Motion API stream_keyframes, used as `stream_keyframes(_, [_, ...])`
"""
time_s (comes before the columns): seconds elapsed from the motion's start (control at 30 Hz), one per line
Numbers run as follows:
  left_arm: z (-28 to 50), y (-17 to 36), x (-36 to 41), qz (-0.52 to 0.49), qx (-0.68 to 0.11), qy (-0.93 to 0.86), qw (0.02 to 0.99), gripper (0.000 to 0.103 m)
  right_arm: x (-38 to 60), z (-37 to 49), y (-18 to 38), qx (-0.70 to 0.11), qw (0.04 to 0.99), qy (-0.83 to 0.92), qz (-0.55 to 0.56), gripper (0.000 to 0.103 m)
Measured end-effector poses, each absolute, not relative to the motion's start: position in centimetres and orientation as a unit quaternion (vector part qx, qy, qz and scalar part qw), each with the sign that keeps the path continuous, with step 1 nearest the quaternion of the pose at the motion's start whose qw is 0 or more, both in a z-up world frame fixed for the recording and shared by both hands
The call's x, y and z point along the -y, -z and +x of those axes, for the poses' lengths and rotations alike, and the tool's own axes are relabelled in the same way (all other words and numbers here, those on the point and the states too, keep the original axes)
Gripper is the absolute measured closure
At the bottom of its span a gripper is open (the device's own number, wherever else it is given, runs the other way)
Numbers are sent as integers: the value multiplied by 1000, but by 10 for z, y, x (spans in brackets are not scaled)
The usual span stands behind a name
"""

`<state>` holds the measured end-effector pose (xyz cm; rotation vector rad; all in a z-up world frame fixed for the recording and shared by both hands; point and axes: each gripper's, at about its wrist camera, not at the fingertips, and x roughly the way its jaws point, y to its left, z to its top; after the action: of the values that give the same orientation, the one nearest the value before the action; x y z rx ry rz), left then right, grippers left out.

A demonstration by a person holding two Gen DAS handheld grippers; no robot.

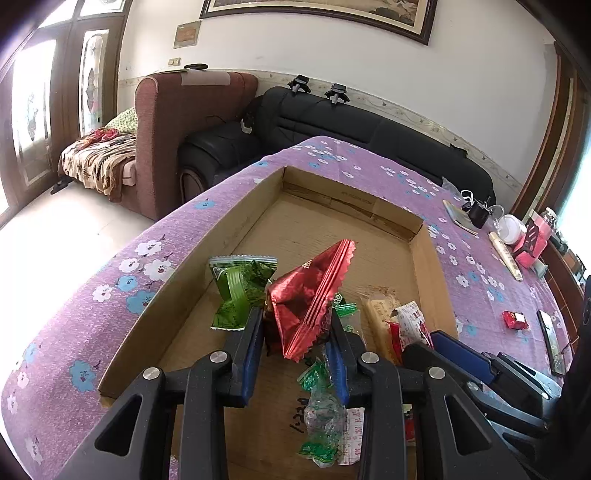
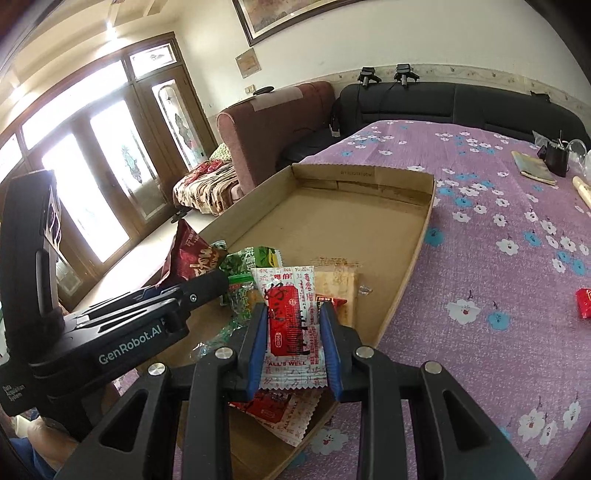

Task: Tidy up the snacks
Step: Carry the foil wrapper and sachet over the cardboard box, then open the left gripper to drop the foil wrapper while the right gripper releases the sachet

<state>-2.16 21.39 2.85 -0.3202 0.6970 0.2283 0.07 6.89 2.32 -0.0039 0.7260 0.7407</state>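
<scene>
Snacks mid-sort, most piled inside the cardboard tray [image 2: 421, 236] on the counter [image 2: 480, 229].
Left gripper [image 1: 295, 314] is clamping a red foil packet [image 1: 310, 291]; right gripper [image 2: 293, 314] is pinching a red-and-white sachet [image 2: 291, 325]; one small red packet [image 2: 583, 302] is lying outside.

A home living room: black sofa [image 1: 369, 129], maroon armchair [image 1: 177, 122], framed painting [image 1: 325, 14], flowered tablecloth [image 2: 498, 258].

red packet: crinkled red foil snack packet [image 1: 310, 295], tilted, raised above the shallow brown cardboard tray [image 1: 229, 221]
white sachet: red-printed white sachet [image 2: 291, 325], upright over the tray's near end
</scene>
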Motion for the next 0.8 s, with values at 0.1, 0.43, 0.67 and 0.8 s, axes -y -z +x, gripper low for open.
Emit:
stream_keyframes(0.1, [-24,-29,-215,-155,-337,-113,922,69,-69,-2,-23,-344,870,-352,-6,75])
stream_keyframes(0.43, [-27,-31,-216,-155,-332,-118,923,69,-69,-4,-24,-342,872,-351,-7,75])
stream_keyframes(0.67, [-27,-31,-216,-154,-331,-119,923,69,-69,-4,-24,-342,872,-350,-8,74])
stream_keyframes(0.8, [-27,-31,-216,-153,-331,-119,924,69,-69,-4,-24,-342,872,-350,-8,74])
